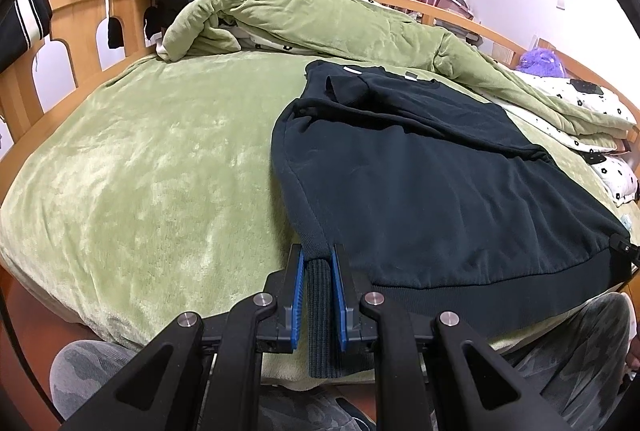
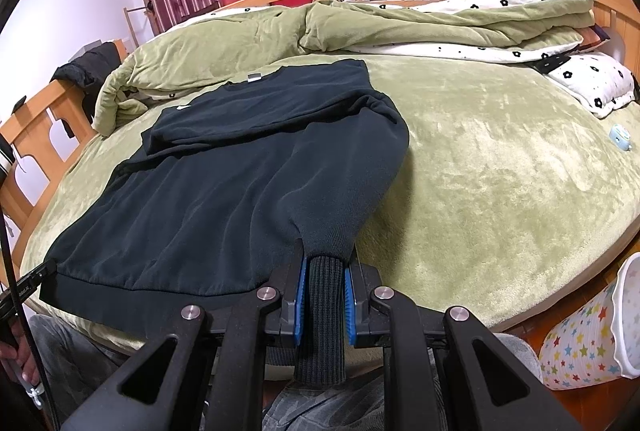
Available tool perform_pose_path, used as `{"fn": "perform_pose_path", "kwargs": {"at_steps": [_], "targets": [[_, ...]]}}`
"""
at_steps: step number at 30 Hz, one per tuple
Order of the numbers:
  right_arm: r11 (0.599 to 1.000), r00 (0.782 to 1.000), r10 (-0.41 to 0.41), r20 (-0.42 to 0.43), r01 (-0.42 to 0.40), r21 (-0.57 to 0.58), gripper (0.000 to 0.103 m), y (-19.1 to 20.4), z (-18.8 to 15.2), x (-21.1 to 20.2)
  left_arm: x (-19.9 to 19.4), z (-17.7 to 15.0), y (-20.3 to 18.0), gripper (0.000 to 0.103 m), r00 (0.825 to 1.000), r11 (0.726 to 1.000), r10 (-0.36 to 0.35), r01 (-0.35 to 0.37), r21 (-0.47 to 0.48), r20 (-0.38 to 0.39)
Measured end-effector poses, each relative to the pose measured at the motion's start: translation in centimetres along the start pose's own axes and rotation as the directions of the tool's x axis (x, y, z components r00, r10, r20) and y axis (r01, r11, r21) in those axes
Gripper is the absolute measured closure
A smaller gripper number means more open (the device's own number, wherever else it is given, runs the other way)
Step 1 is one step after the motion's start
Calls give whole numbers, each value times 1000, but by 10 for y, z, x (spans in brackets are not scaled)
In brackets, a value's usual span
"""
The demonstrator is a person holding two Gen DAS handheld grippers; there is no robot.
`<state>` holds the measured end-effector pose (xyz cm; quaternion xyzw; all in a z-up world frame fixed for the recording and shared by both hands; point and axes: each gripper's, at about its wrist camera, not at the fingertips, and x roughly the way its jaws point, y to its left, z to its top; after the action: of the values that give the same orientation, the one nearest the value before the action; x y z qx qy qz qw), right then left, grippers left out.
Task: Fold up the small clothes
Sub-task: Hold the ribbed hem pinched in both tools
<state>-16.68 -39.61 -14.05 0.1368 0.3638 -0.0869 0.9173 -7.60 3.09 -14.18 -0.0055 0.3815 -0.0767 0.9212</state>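
Note:
A dark sweatshirt lies flat on the green blanket, neck toward the far side and hem at the near bed edge. My left gripper is shut on the ribbed left sleeve cuff, which hangs over the bed edge between the blue pads. In the right wrist view the sweatshirt spreads to the left, and my right gripper is shut on the right sleeve cuff. Both sleeves run down along the garment's sides. A creased ridge crosses the chest.
A rolled green duvet and flower-print pillows lie behind the sweatshirt. The wooden bed frame runs along the left. A star-patterned bin stands at the right, a small blue object rests on the blanket, and the person's camouflage-trousered legs are below.

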Motion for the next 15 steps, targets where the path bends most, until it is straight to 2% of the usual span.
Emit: {"fn": "perform_pose_path", "kwargs": {"at_steps": [15], "targets": [[1000,1000,-2,2,2,14,87,-1,1,0,2,-2,-1,90,1000,1000,-1,1,-2,3]]}}
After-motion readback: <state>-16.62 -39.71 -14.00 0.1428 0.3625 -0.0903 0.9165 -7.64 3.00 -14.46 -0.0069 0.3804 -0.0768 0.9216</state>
